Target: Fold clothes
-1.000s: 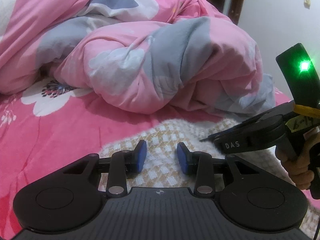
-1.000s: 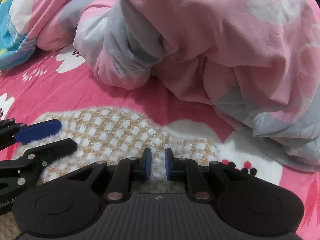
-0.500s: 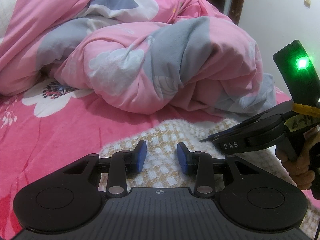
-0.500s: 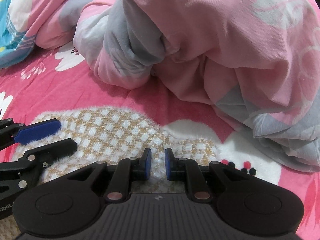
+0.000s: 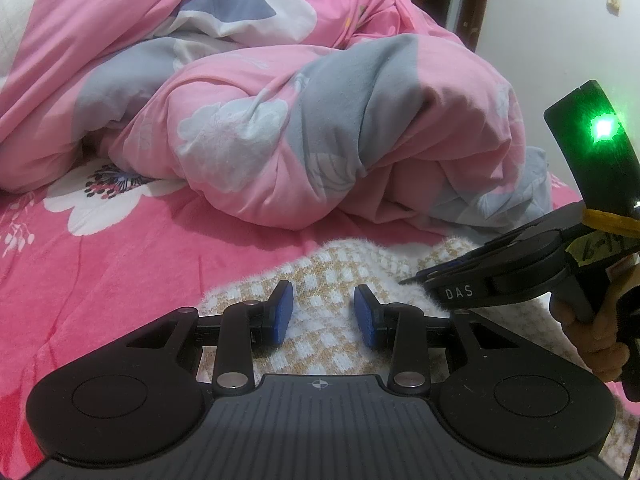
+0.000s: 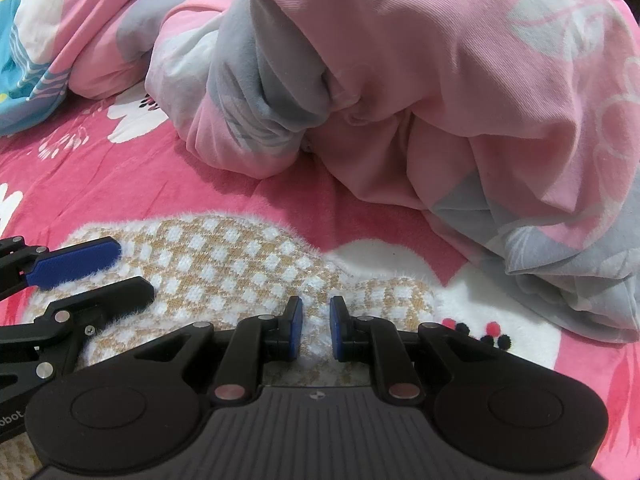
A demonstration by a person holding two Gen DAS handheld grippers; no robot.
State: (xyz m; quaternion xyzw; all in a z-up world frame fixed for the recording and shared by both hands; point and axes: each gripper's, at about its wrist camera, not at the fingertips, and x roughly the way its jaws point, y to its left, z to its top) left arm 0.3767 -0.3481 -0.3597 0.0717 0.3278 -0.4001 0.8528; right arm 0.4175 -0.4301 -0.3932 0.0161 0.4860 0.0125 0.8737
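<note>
Left wrist view: left gripper (image 5: pixel 323 316) hangs over a fuzzy tan-and-white checked garment (image 5: pixel 340 268) lying on the pink floral bedsheet (image 5: pixel 120 264), blue pads spread w/ a clear gap, nothing pinched btwn them. Right gripper (image 6: pixel 314 326), in its own view, sits over the same garment's right part, pads closer together but still apart, no cloth visibly caught. A hand (image 5: pixel 596 344) holds the right gripper's handle at the right edge, green light on top. Bunched pink-and-grey duvet (image 5: pixel 340 136) fills the far side, just beyond the garment.
</note>
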